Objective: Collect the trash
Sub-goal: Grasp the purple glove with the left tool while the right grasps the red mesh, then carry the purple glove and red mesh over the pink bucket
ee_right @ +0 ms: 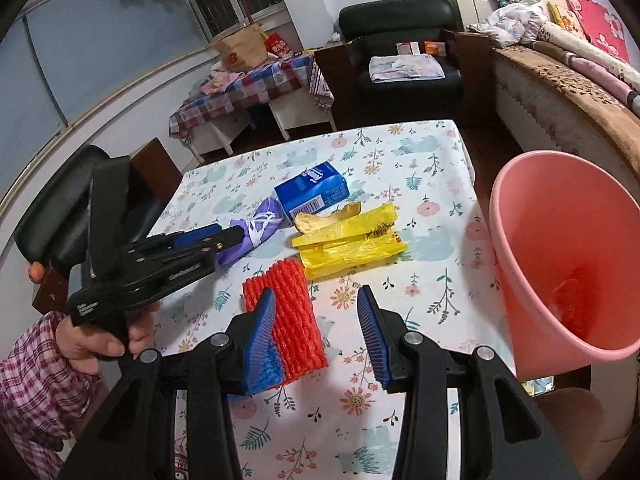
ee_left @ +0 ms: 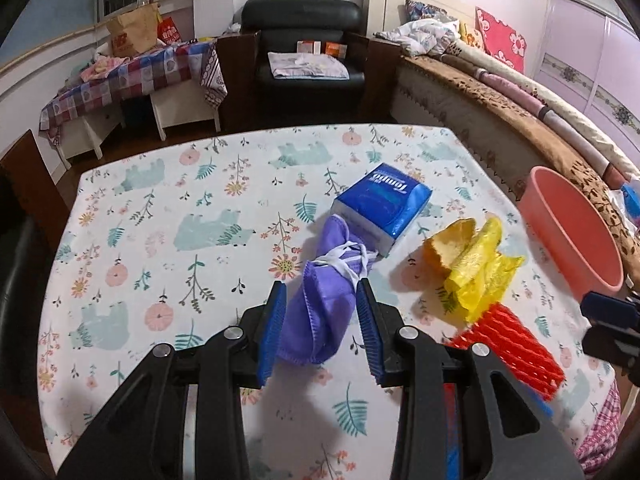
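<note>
A rolled purple face mask (ee_left: 324, 300) with white straps lies on the floral tablecloth. My left gripper (ee_left: 322, 292) is open with its jaws on either side of the mask; it also shows in the right wrist view (ee_right: 224, 236) over the mask (ee_right: 256, 224). An orange peel (ee_left: 448, 246) and a yellow plastic bag (ee_left: 480, 272) lie to the right. A red foam net (ee_right: 284, 308) lies in front of my right gripper (ee_right: 316, 300), which is open and empty above the table. A pink bin (ee_right: 560, 248) stands at the right.
A blue tissue pack (ee_left: 384, 200) lies behind the mask, touching it. The table's right edge (ee_right: 476, 208) is beside the bin. A dark chair (ee_right: 60, 208) stands at the table's left side. A bed (ee_left: 520, 120) runs along the right.
</note>
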`<state>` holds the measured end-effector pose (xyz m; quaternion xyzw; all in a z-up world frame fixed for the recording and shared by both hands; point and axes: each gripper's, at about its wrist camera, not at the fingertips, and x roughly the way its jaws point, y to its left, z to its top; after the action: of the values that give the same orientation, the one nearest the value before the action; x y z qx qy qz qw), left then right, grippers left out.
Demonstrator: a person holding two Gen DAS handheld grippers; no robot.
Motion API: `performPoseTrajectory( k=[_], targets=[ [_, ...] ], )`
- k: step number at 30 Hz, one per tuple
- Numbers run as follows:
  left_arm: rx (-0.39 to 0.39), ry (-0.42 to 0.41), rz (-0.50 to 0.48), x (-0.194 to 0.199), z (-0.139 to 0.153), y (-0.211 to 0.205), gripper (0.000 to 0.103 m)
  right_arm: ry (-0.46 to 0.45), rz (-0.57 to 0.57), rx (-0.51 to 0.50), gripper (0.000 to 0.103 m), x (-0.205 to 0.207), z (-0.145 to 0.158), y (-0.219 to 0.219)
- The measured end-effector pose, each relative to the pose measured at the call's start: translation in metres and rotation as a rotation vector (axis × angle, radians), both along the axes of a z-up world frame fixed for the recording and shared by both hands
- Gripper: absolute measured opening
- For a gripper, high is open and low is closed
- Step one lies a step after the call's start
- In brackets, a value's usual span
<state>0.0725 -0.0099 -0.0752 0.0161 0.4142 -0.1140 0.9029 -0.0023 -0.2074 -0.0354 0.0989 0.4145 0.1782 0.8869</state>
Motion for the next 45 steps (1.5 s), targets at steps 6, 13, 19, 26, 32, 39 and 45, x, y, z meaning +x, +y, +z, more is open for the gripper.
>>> performPoseTrajectory(
  k=[6, 13, 19, 26, 32, 39, 45],
  targets=[
    [-0.010, 0.003, 0.009, 0.003, -0.007, -0.001, 0.034, 0.073, -0.001, 0.033, 0.042, 0.008, -0.015, -0.002],
    [-0.063, -0.018, 0.021, -0.007, 0.001, 0.008, 0.013, 0.094, 0.032, 0.041, 0.042, 0.016, -0.021, 0.012],
    [-0.094, -0.043, 0.048, -0.020, 0.016, 0.023, 0.012, 0.113, 0.068, 0.002, 0.021, 0.023, -0.029, 0.027],
    [-0.111, -0.064, 0.059, -0.035, 0.028, 0.030, 0.012, 0.089, 0.083, 0.005, 0.008, 0.014, -0.023, 0.030],
    [-0.114, -0.086, 0.058, -0.042, 0.040, 0.025, 0.012, 0.012, 0.028, 0.037, 0.008, 0.005, -0.002, 0.014],
    [-0.120, -0.115, 0.041, -0.046, 0.054, 0.014, 0.012, -0.037, -0.027, 0.031, 0.008, -0.001, 0.008, -0.005],
    [-0.123, -0.120, 0.013, -0.043, 0.070, -0.003, 0.012, -0.065, -0.104, 0.058, 0.008, -0.003, 0.022, -0.038]
  ],
)
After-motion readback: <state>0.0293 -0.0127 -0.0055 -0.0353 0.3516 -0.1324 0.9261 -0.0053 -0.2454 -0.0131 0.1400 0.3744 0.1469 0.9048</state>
